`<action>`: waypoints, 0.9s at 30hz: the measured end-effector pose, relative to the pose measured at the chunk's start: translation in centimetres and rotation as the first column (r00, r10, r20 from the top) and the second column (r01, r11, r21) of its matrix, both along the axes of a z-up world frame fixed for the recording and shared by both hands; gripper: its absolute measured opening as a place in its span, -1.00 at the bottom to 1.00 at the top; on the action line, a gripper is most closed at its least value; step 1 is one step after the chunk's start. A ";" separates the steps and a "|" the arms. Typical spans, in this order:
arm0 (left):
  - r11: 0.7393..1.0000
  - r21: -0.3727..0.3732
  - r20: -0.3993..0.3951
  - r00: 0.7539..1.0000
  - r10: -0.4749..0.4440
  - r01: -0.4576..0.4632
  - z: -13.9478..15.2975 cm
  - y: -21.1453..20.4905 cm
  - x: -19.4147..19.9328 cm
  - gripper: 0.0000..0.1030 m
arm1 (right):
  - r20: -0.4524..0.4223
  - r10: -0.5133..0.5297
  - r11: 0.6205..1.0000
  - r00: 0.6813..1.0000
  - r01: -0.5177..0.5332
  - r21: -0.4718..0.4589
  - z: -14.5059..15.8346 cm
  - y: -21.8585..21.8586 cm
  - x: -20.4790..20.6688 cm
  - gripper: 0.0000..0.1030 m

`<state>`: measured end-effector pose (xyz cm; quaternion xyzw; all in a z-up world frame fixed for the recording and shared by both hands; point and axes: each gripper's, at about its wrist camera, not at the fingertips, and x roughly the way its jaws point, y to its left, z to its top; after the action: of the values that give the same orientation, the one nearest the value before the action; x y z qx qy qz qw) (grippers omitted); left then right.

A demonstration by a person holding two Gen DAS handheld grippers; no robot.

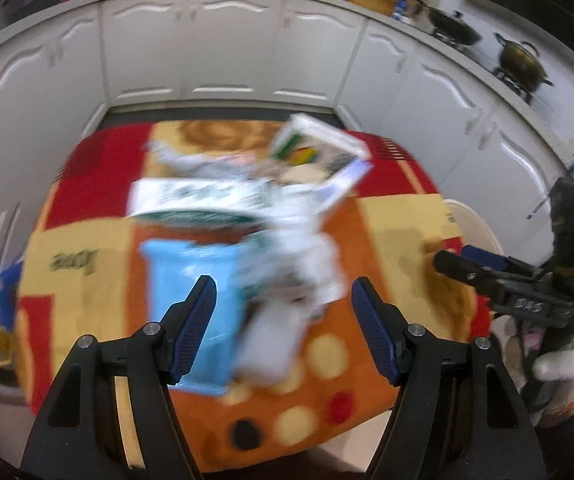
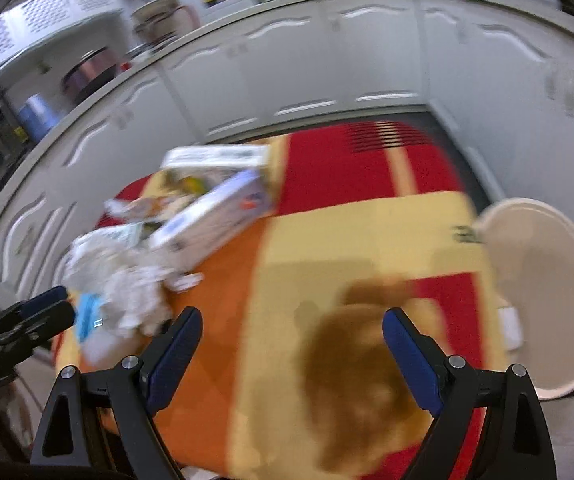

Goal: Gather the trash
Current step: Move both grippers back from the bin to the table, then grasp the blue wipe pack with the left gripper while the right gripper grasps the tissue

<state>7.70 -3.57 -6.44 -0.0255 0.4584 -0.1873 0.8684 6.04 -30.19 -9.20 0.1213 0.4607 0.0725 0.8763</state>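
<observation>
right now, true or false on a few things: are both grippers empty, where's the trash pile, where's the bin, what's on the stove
1. Both grippers are empty. True: the left gripper and right gripper hold nothing between their open fingers.
2. The trash pile lies on a bare wooden floor. False: it lies on a red, orange and yellow rug.
3. A white bin stands at the rug's edge. True.
4. A blue carton is part of the pile. True.
5. The stove is bare. False: a pot sits on it.
</observation>
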 end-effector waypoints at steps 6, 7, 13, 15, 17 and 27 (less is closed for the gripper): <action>0.998 0.004 -0.048 0.997 0.056 -0.056 -2.0 4.4 0.4 0.35 | 0.007 0.139 0.988 0.990 -0.139 0.071 0.3 6.4 1.8 0.75; 0.998 0.002 -0.060 0.996 0.059 -0.059 -2.4 4.8 0.6 0.35 | 0.010 0.157 0.984 0.988 -0.157 0.085 0.4 7.3 2.2 0.74; 0.997 -0.049 -0.141 0.988 0.058 -0.065 -5.2 5.5 2.4 0.34 | 0.007 0.230 0.969 0.973 -0.229 0.092 -0.4 11.8 4.3 0.74; 0.996 -0.066 -0.162 0.986 0.051 -0.063 -5.9 5.4 2.8 0.34 | -0.008 0.241 0.966 0.970 -0.239 0.095 -1.1 12.5 4.9 0.57; 0.995 -0.085 -0.168 0.985 0.030 -0.045 -6.5 5.1 3.0 0.34 | -0.023 0.249 0.961 0.968 -0.244 0.127 -2.1 12.8 5.6 0.01; 0.993 -0.107 -0.130 0.991 0.035 -0.049 -6.0 6.4 2.6 -0.30 | 0.078 0.208 0.954 0.975 -0.220 0.206 0.3 9.3 3.5 -0.56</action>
<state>10.33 2.84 -12.44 -0.0951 0.5015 -0.1919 0.8382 9.57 -20.91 -8.91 0.1617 0.4362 0.2193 0.8576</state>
